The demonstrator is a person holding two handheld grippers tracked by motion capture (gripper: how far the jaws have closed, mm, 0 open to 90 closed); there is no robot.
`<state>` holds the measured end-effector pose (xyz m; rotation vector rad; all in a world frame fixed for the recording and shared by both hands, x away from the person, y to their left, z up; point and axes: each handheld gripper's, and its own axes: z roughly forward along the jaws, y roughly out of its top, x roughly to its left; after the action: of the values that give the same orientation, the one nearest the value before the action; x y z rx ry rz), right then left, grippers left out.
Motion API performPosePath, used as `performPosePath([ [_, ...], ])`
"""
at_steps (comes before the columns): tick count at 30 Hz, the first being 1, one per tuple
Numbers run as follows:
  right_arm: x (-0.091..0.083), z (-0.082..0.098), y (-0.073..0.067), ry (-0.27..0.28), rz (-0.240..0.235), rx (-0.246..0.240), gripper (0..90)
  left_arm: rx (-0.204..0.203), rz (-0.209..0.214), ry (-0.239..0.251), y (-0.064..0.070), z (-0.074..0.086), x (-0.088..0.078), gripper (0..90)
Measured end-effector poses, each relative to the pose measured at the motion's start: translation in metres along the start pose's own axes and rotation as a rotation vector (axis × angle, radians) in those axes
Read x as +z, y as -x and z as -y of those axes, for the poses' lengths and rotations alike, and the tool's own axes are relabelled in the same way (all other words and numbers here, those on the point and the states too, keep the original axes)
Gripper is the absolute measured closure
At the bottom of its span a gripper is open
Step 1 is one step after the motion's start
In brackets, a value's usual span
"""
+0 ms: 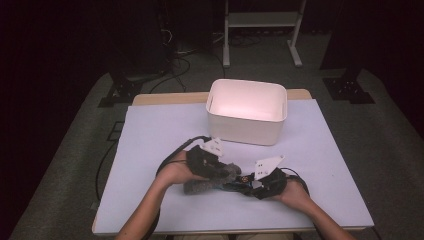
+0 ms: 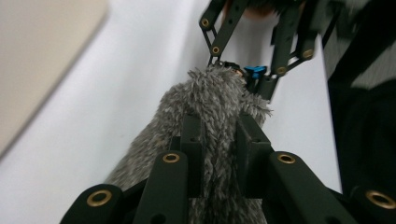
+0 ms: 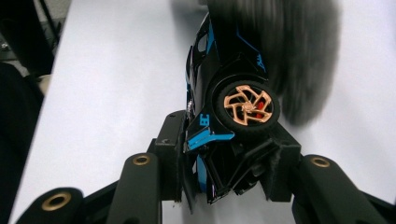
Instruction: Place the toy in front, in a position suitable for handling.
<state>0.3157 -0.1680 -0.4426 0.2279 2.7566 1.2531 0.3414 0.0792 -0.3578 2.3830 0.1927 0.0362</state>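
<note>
Toy car (image 3: 224, 112) and fuzzy grey cloth (image 2: 210, 107) held mid-table, near the white bin (image 1: 247, 111).
Right gripper (image 3: 224, 158) clamps the rigid, light car's rear; left gripper (image 2: 217, 140), nearly closed, pinches the soft, compressible cloth.

1 grey fuzzy cloth (image 1: 210, 181), 1 black-and-blue toy car (image 3: 224, 116), 1 white bin (image 1: 247, 111), 2 grippers: left gripper (image 2: 219, 140), right gripper (image 3: 226, 163).

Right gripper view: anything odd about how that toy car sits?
Yes. The black toy car with blue trim and copper wheels is clamped on its side in the right tongs, one wheel facing the camera. A grey fuzzy cloth, pinched in the left tongs, rests against the car's far end. The white plastic bin stands upright.
</note>
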Motion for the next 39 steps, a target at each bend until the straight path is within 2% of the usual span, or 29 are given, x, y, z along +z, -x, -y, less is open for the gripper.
performPosePath([
  [3,-0.002,0.004,0.007,0.010,-0.008,0.032,56.8,-0.007,-0.014,-0.009,-0.003,0.001,-0.005,76.3],
  [5,-0.002,0.005,0.009,0.015,-0.017,0.039,56.7,-0.009,-0.013,-0.028,-0.006,0.002,-0.001,76.3],
  [9,-0.002,0.004,0.008,0.013,-0.008,0.029,56.7,-0.039,-0.004,-0.050,-0.013,0.008,0.012,76.3],
  [14,-0.002,0.004,0.008,0.010,-0.010,0.029,54.7,-0.071,0.039,-0.028,-0.016,0.013,0.014,76.1],
  [17,-0.005,0.003,0.006,0.017,0.006,0.035,51.2,-0.086,0.046,-0.010,-0.016,0.016,0.014,76.1],
  [21,-0.010,0.000,0.004,0.044,0.020,0.041,47.0,-0.082,0.044,-0.006,-0.012,0.018,0.013,76.2],
  [23,-0.011,-0.001,0.003,0.050,0.015,0.056,41.5,-0.072,0.048,-0.006,-0.010,0.018,0.011,76.2],
  [26,-0.012,-0.002,0.003,0.062,-0.006,0.116,33.8,-0.064,0.050,-0.004,-0.006,0.020,0.010,76.2],
  [29,-0.012,-0.001,0.005,0.066,-0.037,0.183,25.2,-0.065,0.076,-0.004,-0.003,0.022,0.009,76.2],
  [31,-0.011,0.000,0.005,0.060,-0.067,0.215,20.2,-0.058,0.095,-0.028,0.001,0.025,0.013,75.6],
  [34,-0.005,-0.001,-0.001,0.012,-0.084,0.223,17.7,-0.056,0.116,-0.031,0.006,0.028,0.015,73.9],
  [39,-0.001,-0.001,-0.010,-0.029,-0.070,0.206,15.0,-0.041,0.128,-0.038,0.013,0.033,0.016,73.9],
])
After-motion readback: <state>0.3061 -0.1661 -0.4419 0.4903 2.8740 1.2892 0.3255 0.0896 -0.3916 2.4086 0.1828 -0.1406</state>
